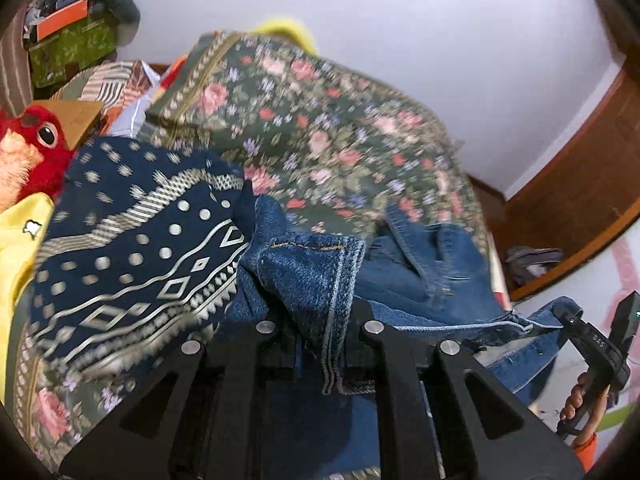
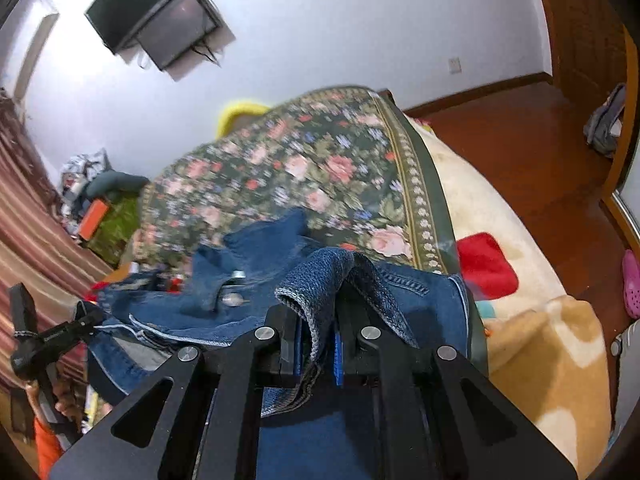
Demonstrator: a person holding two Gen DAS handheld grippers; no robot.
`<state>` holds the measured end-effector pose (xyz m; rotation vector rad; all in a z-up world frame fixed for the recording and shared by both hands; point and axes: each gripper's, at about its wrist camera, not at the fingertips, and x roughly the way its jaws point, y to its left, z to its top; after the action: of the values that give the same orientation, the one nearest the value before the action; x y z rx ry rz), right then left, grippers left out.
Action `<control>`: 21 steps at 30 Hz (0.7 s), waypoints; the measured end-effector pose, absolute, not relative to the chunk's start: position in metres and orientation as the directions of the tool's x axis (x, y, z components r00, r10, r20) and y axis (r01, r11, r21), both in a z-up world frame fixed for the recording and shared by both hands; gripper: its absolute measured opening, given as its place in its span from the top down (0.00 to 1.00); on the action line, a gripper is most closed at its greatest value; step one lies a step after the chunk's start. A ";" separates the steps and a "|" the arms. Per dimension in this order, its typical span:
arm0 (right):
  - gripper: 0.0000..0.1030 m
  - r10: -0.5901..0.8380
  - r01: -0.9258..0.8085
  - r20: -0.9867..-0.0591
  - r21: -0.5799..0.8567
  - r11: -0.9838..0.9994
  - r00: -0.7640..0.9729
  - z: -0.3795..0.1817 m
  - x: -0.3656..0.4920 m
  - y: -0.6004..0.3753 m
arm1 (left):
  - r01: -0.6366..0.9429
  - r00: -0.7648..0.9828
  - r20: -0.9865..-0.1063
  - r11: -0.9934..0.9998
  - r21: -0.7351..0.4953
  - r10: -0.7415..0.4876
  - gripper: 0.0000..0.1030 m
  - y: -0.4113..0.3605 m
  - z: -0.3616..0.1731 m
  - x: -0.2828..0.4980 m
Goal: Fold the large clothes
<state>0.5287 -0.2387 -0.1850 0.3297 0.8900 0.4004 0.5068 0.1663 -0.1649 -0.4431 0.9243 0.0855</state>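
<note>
— Left side first?
— The left gripper (image 1: 320, 340) is clamped on a hem of the denim garment (image 1: 316, 276), beside the navy patterned cloth (image 1: 136, 248).
— And right?
— The right gripper (image 2: 316, 344) pinches another denim fold, held above the floral bedspread (image 2: 320, 168), towards its right edge.

Matte black fingers (image 2: 288, 344), silver round screws (image 2: 267, 333), orange sleeve (image 2: 46, 446)

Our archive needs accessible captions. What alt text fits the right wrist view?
The right tongs pinch a fold of a blue denim garment above a floral bedspread. At left, the left tongs hold another edge of the same denim.
</note>
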 end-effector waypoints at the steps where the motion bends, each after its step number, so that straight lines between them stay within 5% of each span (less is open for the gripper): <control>1: 0.89 0.453 -0.188 -0.699 0.425 0.885 0.554 -0.196 0.538 -0.236 | -0.265 0.597 -0.795 0.909 -0.322 -0.107 0.89 0.166 -0.172 0.512; 11: 0.67 0.460 -0.035 -0.781 0.493 0.869 0.422 -0.259 0.562 -0.257 | -0.200 0.542 -0.840 0.972 -0.124 0.005 0.81 0.138 -0.208 0.533; 14: 0.61 0.446 -0.008 -0.782 0.492 0.871 0.435 -0.248 0.554 -0.264 | -0.161 0.527 -0.850 0.984 -0.078 0.018 0.75 0.130 -0.197 0.527; 16: 0.36 0.383 0.010 -0.796 0.438 0.899 0.469 -0.237 0.549 -0.267 | -0.134 0.538 -0.843 0.987 -0.084 0.001 0.66 0.127 -0.188 0.521; 17: 0.32 0.340 0.014 -0.794 0.401 0.916 0.504 -0.226 0.541 -0.269 | -0.117 0.549 -0.836 0.989 -0.095 -0.016 0.60 0.126 -0.182 0.517; 21: 0.30 0.342 -0.066 -0.774 0.365 0.929 0.533 -0.205 0.526 -0.266 | -0.106 0.591 -0.805 0.986 -0.132 -0.044 0.53 0.129 -0.159 0.498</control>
<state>0.5260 -0.2660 -0.2048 0.3089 0.9828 0.2480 0.4982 0.1290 -0.1587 -0.1729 0.9388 0.0361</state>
